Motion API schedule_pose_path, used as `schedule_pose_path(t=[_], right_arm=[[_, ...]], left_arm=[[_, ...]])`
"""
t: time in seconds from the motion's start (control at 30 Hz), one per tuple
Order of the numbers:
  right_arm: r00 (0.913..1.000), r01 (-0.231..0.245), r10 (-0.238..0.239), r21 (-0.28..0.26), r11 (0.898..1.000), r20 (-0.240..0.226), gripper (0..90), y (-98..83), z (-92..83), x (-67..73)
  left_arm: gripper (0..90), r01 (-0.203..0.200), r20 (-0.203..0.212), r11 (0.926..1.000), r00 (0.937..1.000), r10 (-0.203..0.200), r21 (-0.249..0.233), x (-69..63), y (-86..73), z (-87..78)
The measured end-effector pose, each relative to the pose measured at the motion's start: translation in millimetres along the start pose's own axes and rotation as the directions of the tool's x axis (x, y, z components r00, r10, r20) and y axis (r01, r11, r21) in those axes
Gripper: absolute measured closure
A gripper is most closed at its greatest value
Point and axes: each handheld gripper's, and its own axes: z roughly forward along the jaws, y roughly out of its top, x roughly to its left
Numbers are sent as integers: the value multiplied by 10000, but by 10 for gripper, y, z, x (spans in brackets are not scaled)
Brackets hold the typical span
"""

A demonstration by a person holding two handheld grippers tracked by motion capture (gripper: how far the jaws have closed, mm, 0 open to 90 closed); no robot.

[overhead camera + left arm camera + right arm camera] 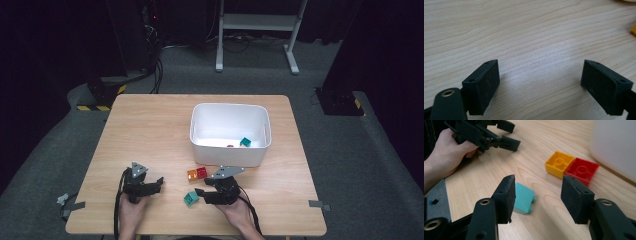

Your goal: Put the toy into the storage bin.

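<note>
Bare wood lies between my left gripper (540,82) and its spread jaws, nothing in its way across the light wooden desk (150,130); my right gripper (537,197) stands wide with open desk between its jaws, the small teal plastic brick (524,197) just beside one jaw; beyond, the yellow plastic brick (559,163) and red plastic brick (582,170) sit touching, and the white plastic bin (230,132) walls off the far side.

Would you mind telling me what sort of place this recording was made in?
Probably a lab or studio set up for recording demonstrations: a lone wooden table on grey carpet with dark surroundings, cables trailing across the floor, and a white equipment stand behind.
</note>
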Motion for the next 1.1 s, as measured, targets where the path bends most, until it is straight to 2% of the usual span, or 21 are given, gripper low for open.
schedule_pose_path(t=[0.17, 0.37, 0.53, 0.8, 0.87, 0.97, 1.1], right_arm=[[9996, 89, -85, 165, 9998, -266, 440, -8, 108, 62], [9991, 66, -62, 88, 9999, -413, 418, -31, 209, 105], [9994, 281, -273, 373, 9989, -223, 391, -35, 310, 150], [9995, 304, -302, 828, 9961, -34, 358, -56, 432, 178], [9989, 431, -447, 943, 9946, 147, 358, -65, 456, 187], [9943, 859, -924, 1132, 9898, 532, 374, -76, 486, 191], [9929, 919, -997, 1137, 9893, 649, 426, -71, 481, 172]], left_arm=[[155, -1, 0, 10000, 10000, 1, 4, 0, 0, 0], [155, 1, 1, 10000, 10000, -1, 3, 0, 0, 0], [155, -1, 1, 10000, 10000, 1, 2, 0, 0, 0], [155, 1, 1, 10000, 10000, -1, 1, 0, 0, 0], [155, 0, 4, 10000, 10000, 0, -2, 1, 0, 0], [155, 3, 6, 10000, 10000, -3, -3, 1, 0, 0], [155, 0, 1, 10000, 10000, 0, 2, 0, 0, 0]])
